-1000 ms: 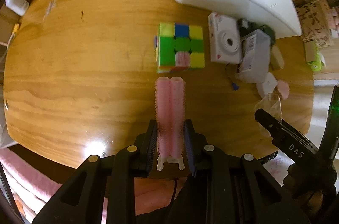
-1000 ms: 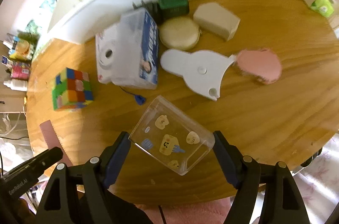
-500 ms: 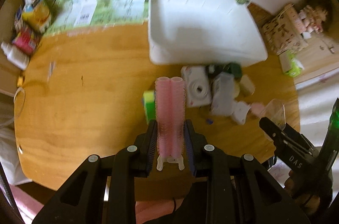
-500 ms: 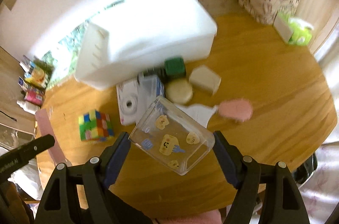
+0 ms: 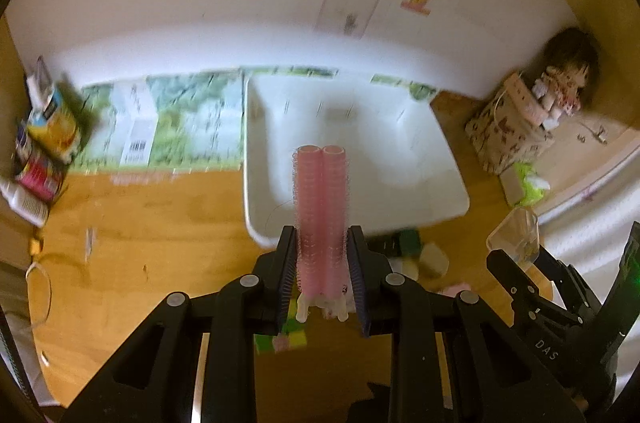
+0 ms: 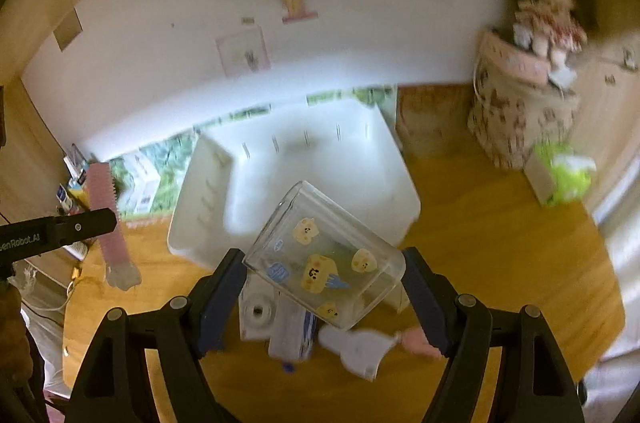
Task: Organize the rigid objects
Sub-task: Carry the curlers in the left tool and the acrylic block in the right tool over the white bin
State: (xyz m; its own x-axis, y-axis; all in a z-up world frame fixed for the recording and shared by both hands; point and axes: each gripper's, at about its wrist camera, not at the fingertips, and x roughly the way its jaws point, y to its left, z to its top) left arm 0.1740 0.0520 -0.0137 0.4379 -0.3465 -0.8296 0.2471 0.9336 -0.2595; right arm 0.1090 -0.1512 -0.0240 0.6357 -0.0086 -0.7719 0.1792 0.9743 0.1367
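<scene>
Overhead, both grippers carry loads toward the bin; items run largest to smallest.

1. Wooden table [image 5: 140, 243]: round, bearing the bin and the unsorted clutter.
2. White storage bin [image 5: 420, 191]: open-topped, its floor looks bare; it stands at the far side of the table, against the wall. A second earlier it filled only the top corner of each view; now its whole opening shows below both grippers, which have risen and swung toward it.
3. Left gripper [image 5: 322, 263]: jaws clamped on the pink hair rollers.
4. Right gripper [image 6: 324, 287]: jaws spread wide yet pressing opposite corners of the clear plastic box.
5. Clear plastic box [image 6: 324, 259]: printed with bear stickers, held tilted in the air above the near edge of the bin.
6. Pink hair rollers [image 5: 321, 207]: a joined pair pointing forward over the near wall of the bin.
7. Instant camera [image 6: 256, 311], white paddle brush [image 6: 360, 347] and Rubik's cube [image 5: 280, 339]: on the table below, not yet sorted.
8. Technique: both loads should probably clear the near rim, descend close to the bin floor, and be released apart from each other; the diagonal hold on the box looks liable to slip.
</scene>
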